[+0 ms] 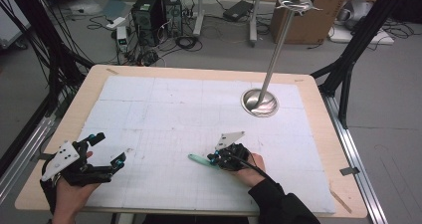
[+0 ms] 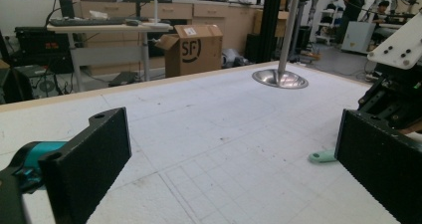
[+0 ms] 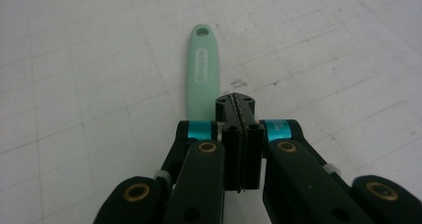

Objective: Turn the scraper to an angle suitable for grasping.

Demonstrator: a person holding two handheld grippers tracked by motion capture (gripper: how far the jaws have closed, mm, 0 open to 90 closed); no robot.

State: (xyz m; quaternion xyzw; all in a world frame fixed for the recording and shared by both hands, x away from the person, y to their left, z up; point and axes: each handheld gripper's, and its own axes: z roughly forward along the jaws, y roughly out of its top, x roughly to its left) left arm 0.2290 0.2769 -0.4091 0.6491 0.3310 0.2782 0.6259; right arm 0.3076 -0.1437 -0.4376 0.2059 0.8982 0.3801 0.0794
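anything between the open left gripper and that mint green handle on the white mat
Nothing visible: bare white mat lies between the left gripper and the flat mint-green plastic handle. The shut right gripper sits at the handle's far end.

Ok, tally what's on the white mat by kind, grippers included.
Grippers: 2, the left gripper and the right gripper
Mint-green handles: 1, the green handle
Metal stands: 1, the steel stand
Total: 4
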